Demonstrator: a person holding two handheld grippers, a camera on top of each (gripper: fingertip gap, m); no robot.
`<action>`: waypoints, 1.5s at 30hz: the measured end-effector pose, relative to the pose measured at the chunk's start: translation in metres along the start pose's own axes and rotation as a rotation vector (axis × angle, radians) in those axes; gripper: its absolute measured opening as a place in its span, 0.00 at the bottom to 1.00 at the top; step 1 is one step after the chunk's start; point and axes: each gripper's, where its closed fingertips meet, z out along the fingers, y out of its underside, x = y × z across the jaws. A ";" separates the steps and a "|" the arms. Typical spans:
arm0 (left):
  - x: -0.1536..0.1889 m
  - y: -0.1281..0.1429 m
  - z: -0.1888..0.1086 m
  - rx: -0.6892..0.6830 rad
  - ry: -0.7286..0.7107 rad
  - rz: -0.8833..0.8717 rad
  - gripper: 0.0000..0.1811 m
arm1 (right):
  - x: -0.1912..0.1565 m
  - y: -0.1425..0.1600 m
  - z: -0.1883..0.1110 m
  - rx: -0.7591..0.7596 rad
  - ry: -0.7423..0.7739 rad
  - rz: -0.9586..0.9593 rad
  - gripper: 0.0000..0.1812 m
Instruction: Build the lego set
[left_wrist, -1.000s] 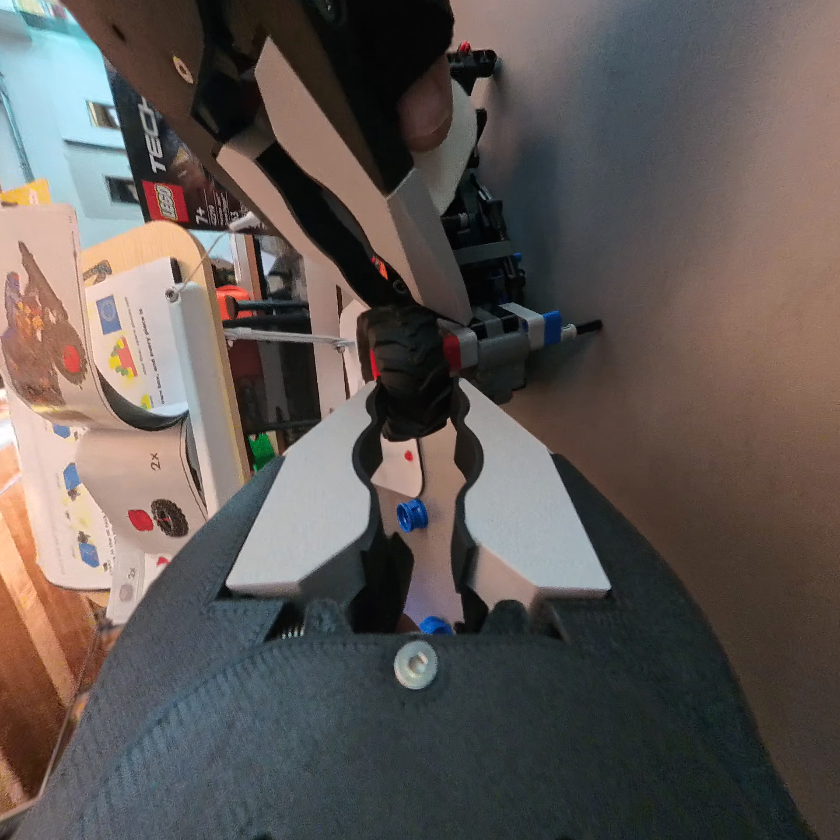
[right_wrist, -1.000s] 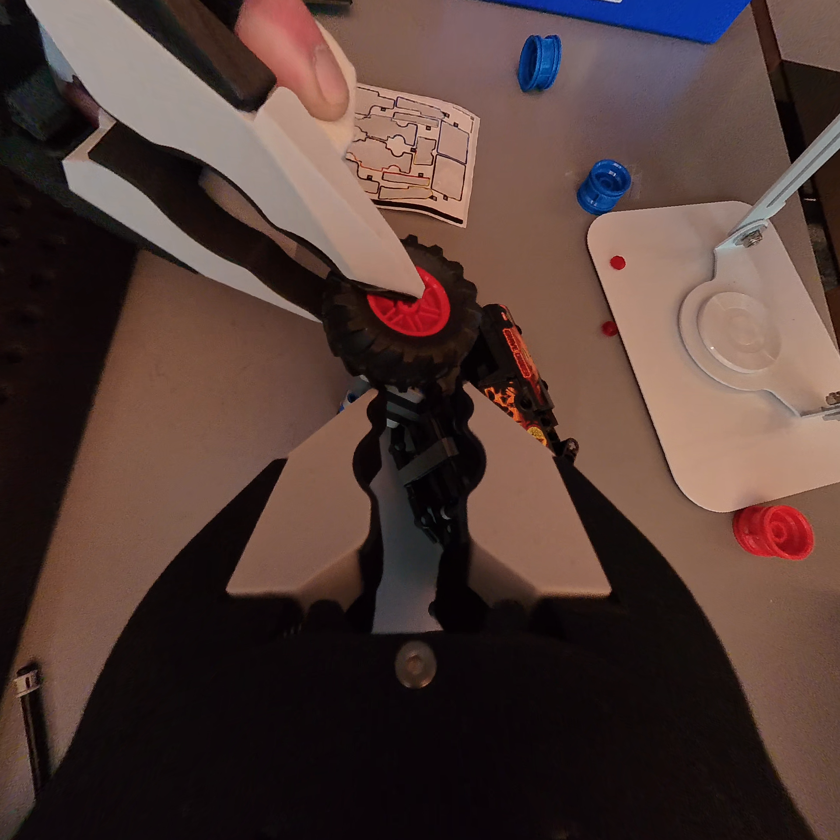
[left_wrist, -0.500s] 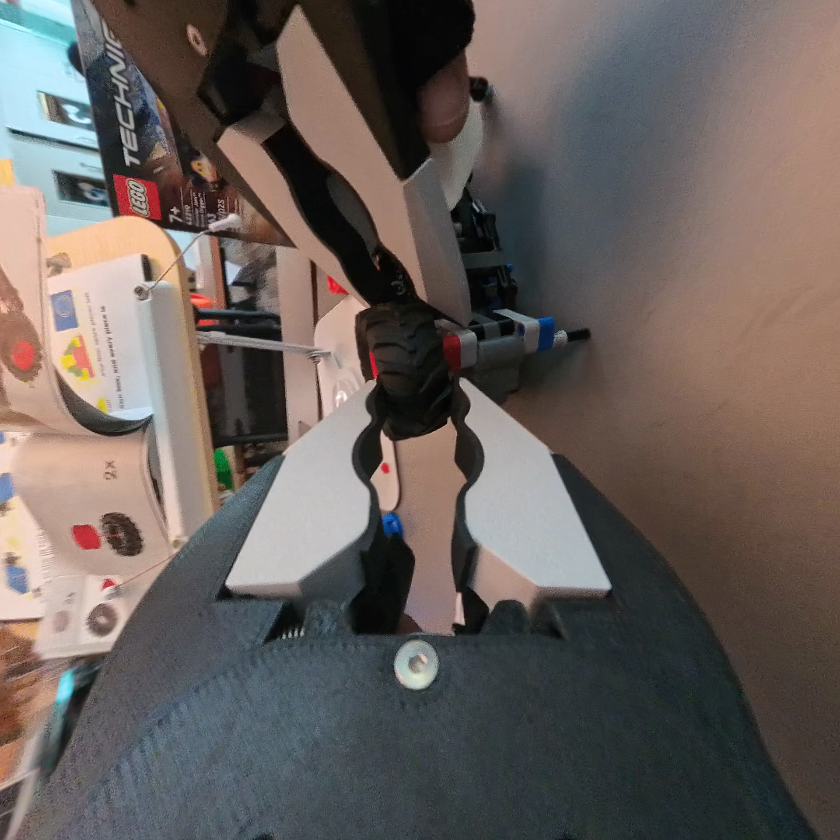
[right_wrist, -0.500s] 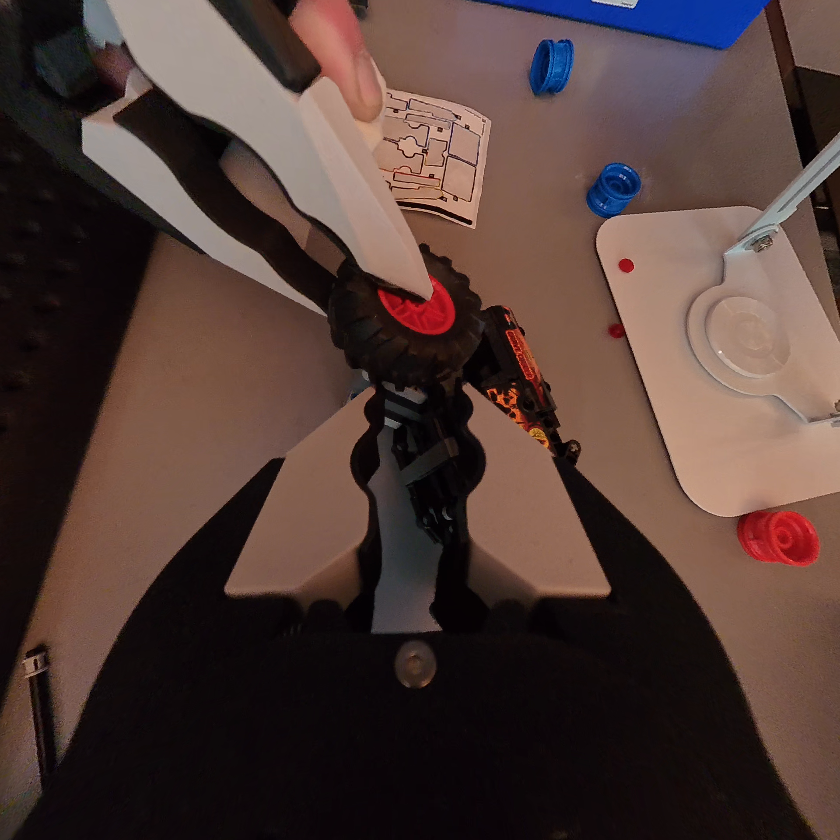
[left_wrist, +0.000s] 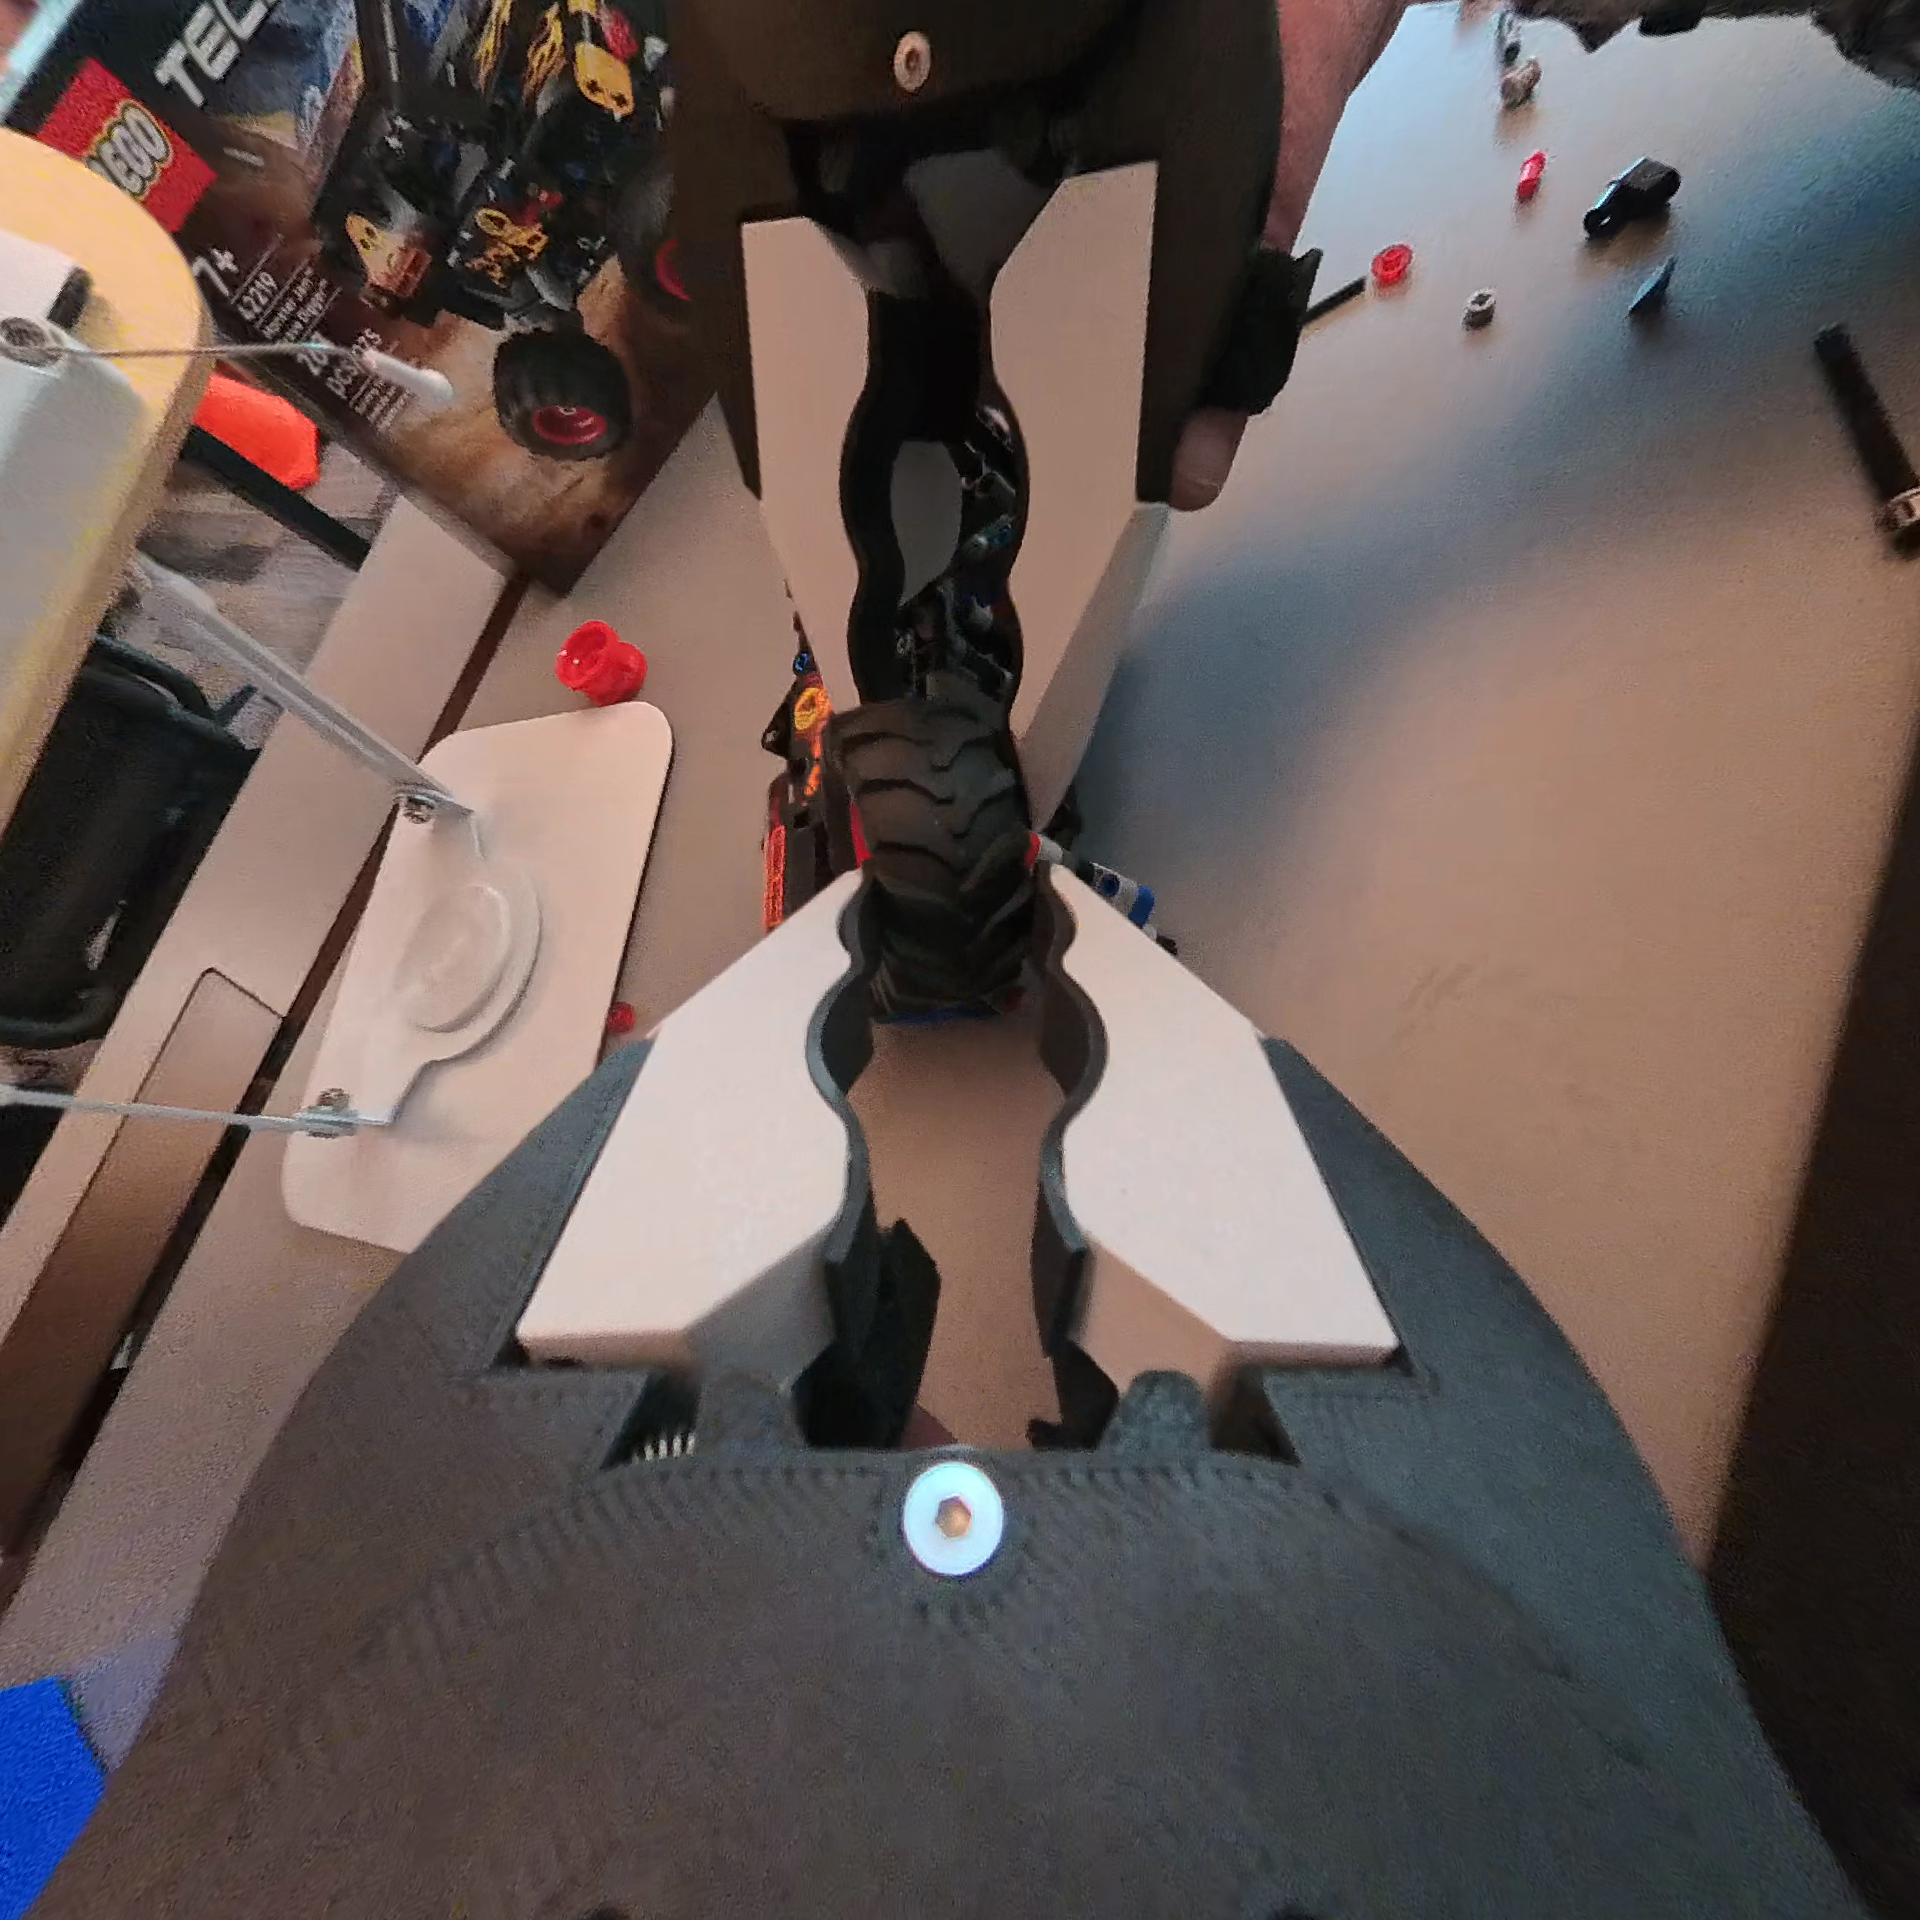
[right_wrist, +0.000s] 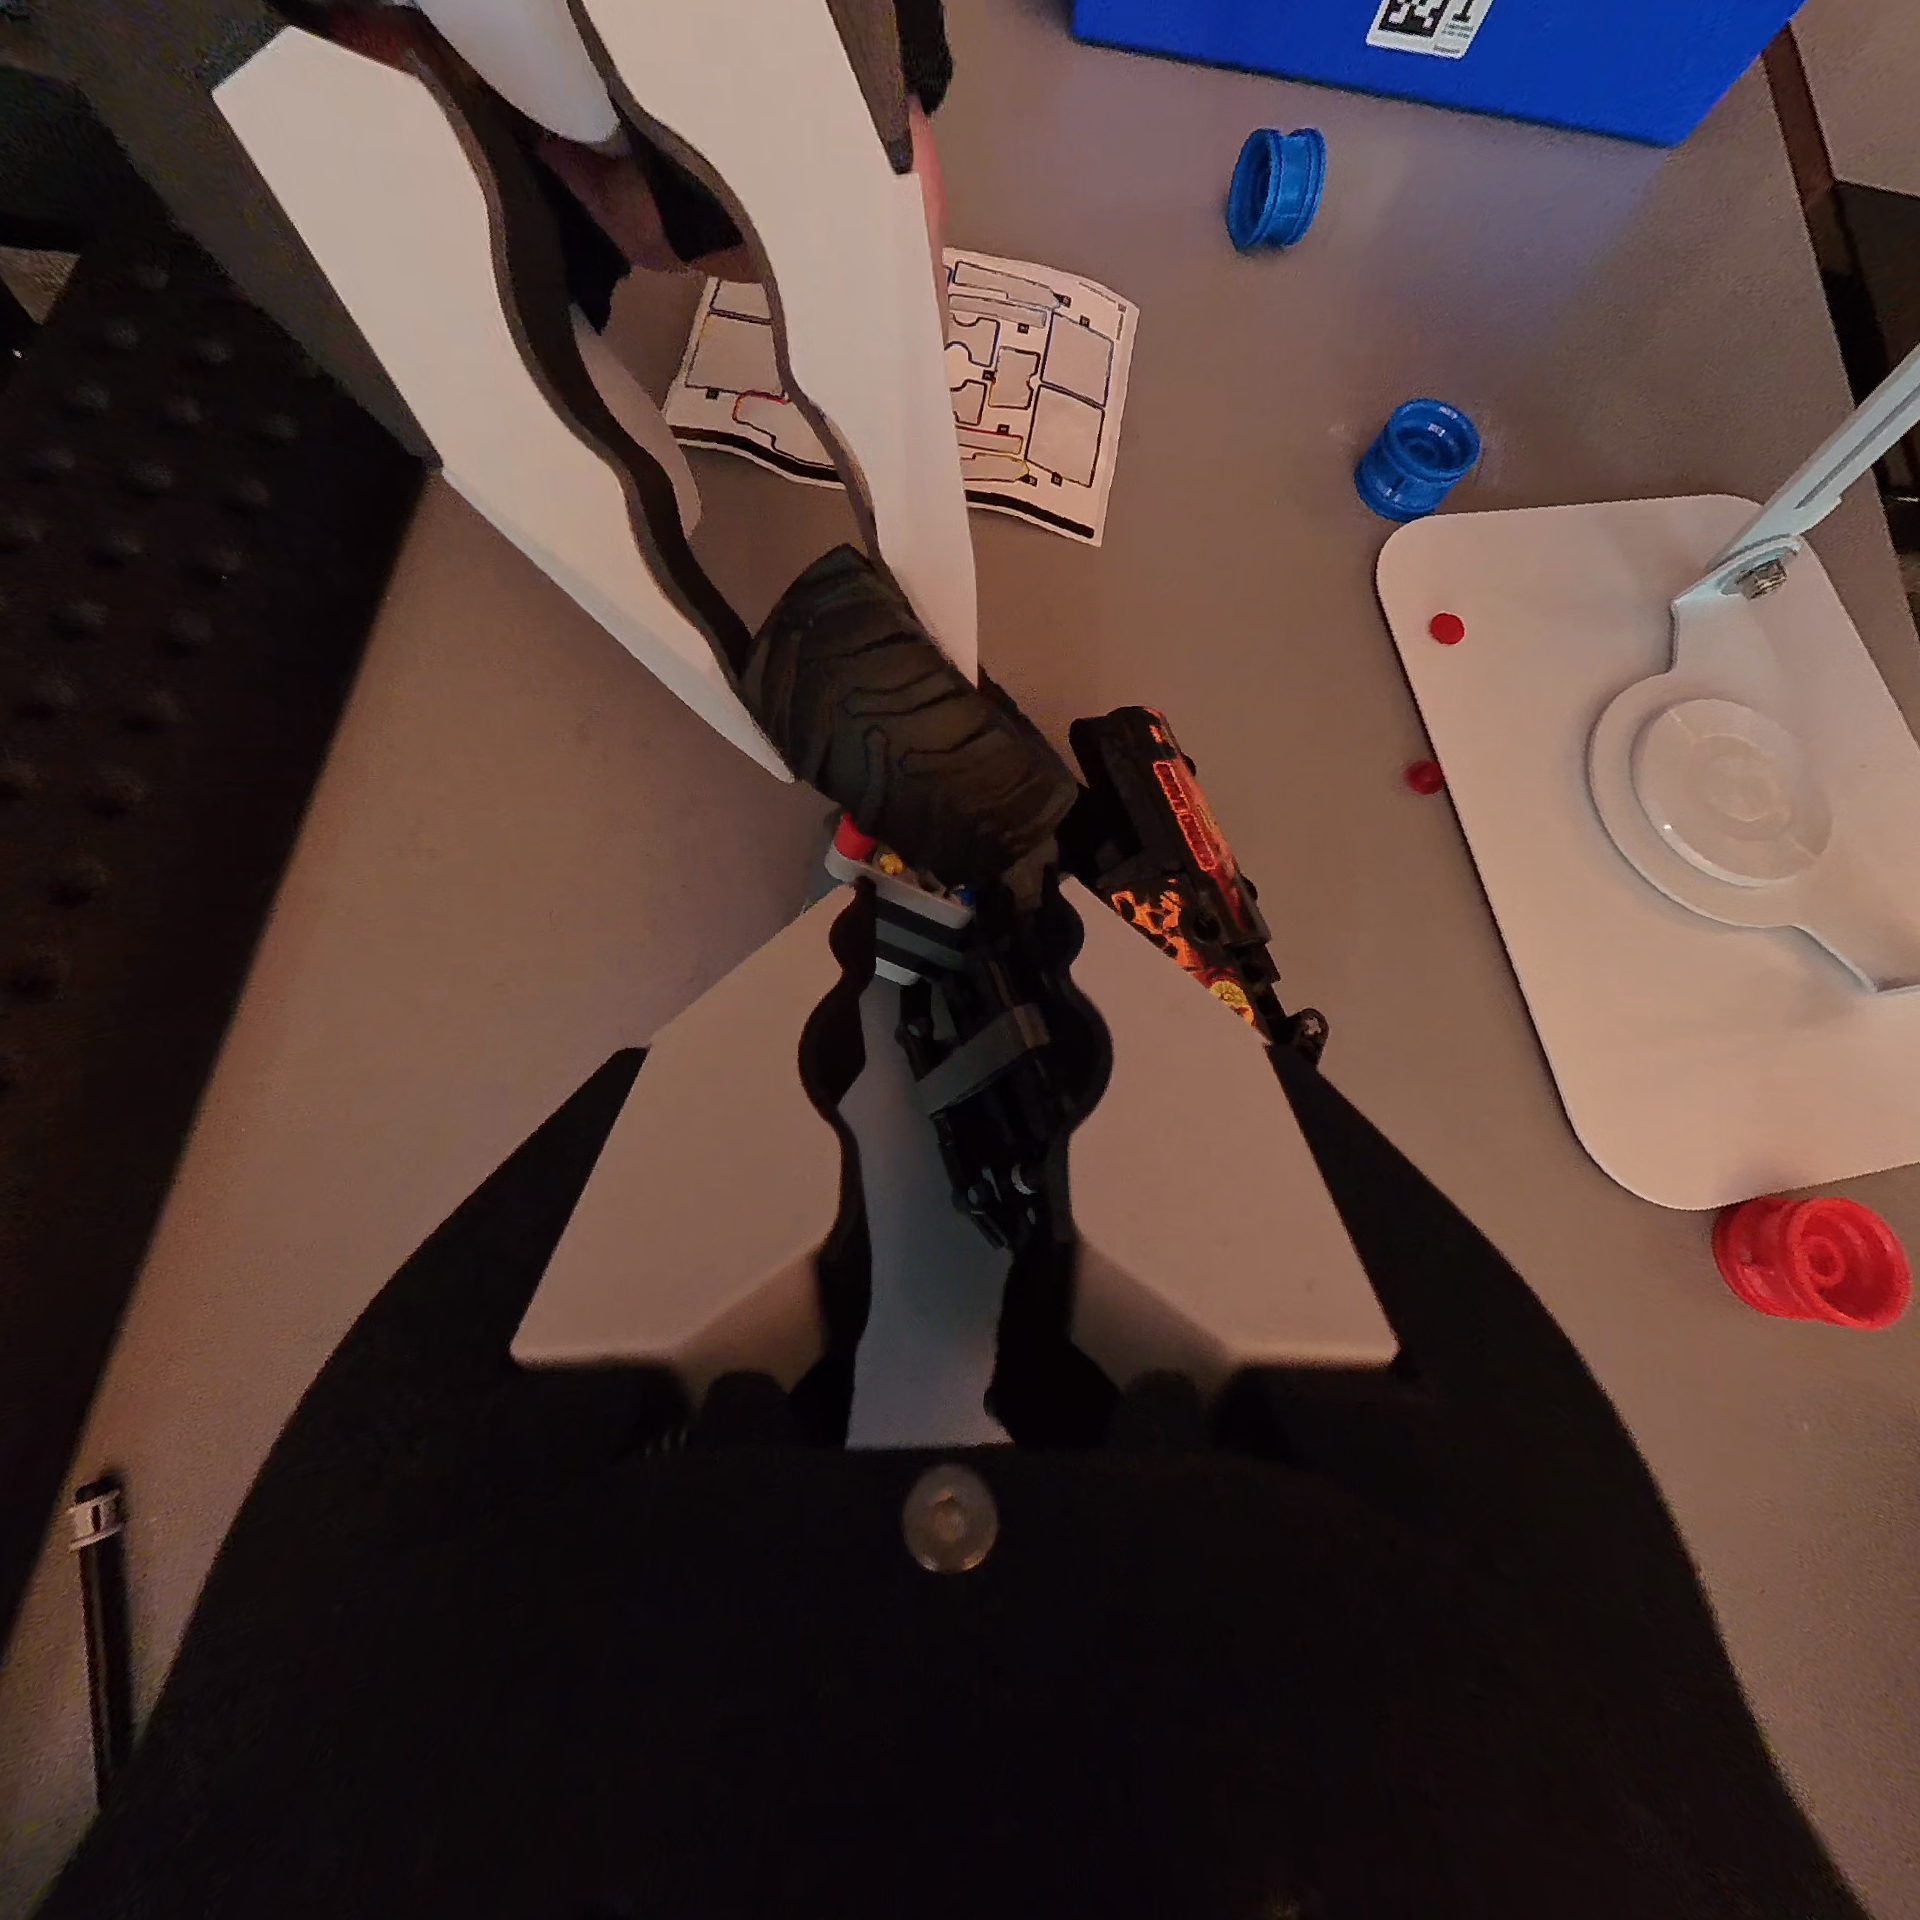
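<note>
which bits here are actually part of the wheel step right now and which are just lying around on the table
In use:
- black tyre, pinched by the left gripper
- truck chassis, held in the right gripper

Lying about:
- two blue rims
- red rim
- sticker sheet
- set box

Dim, warm room light, both views bent by wide lenses.

The bench (left_wrist: 1455, 831) glows brightest on its far part in the left view and falls into shadow toward the near right edge. The right claw's (right_wrist: 951, 914) black body is nearly featureless in the gloom. Straight edges bow outward near the frame borders; the box (left_wrist: 343, 260) at the corner is smeared and soft.
</note>
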 end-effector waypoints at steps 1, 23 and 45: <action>0.000 0.000 0.000 0.002 0.008 -0.014 0.15 | 0.000 0.000 0.000 0.006 -0.003 0.004 0.16; 0.000 0.003 -0.002 -0.142 -0.260 0.515 0.15 | 0.000 -0.001 0.000 0.030 -0.034 0.016 0.15; 0.010 0.000 -0.003 -0.174 -0.302 0.713 0.15 | -0.003 -0.001 -0.004 0.143 -0.070 -0.041 0.13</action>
